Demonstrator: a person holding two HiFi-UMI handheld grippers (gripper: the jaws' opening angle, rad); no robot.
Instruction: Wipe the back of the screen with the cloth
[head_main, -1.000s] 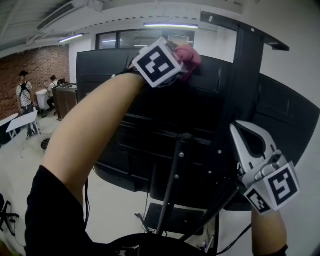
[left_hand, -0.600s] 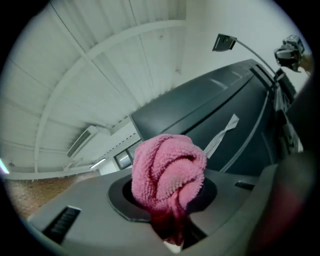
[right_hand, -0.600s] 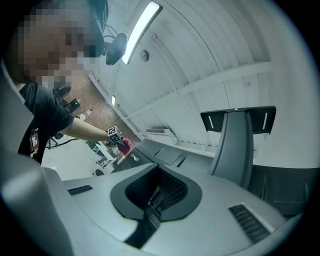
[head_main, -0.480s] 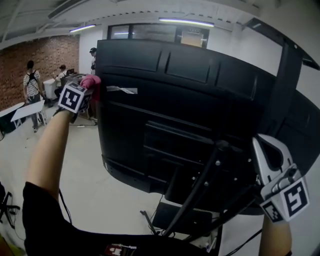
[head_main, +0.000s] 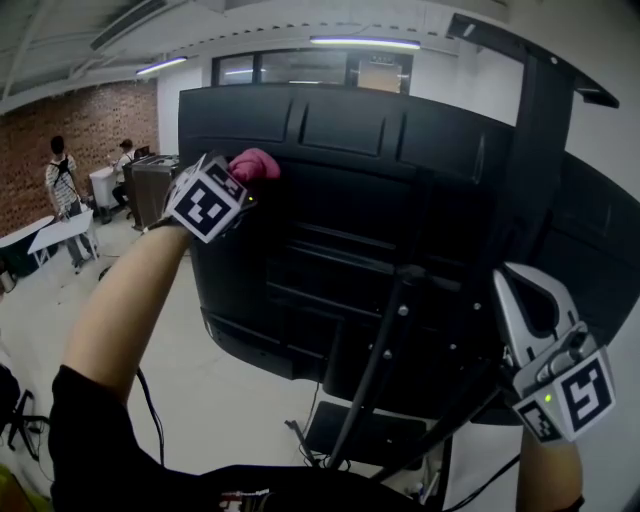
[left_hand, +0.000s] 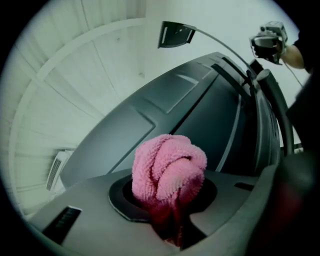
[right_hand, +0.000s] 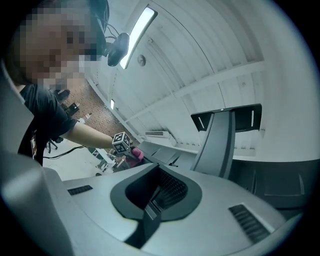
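Observation:
The big black screen (head_main: 400, 180) shows its ribbed back to me on a dark stand. My left gripper (head_main: 238, 180) is shut on a bunched pink cloth (head_main: 254, 164), which presses against the screen's upper left area. In the left gripper view the cloth (left_hand: 169, 170) bulges out between the jaws, with the screen's back (left_hand: 195, 110) curving away behind it. My right gripper (head_main: 531, 305) hangs low at the right, beside the screen's lower right edge, its jaws shut with nothing in them. The right gripper view shows the left gripper (right_hand: 123, 142) and the cloth (right_hand: 136, 155) far off.
A slanted stand pole (head_main: 375, 365) and a tall upright post (head_main: 530, 150) cross the screen's back. The stand base (head_main: 365, 435) and cables (head_main: 300, 435) lie on the floor below. Two people (head_main: 62, 190) stand by tables (head_main: 55, 235) at the far left, before a brick wall.
The left gripper swept the cloth from the screen's top centre out to its left edge, then came back a little to the right onto the upper left panel. The right gripper has hardly moved.

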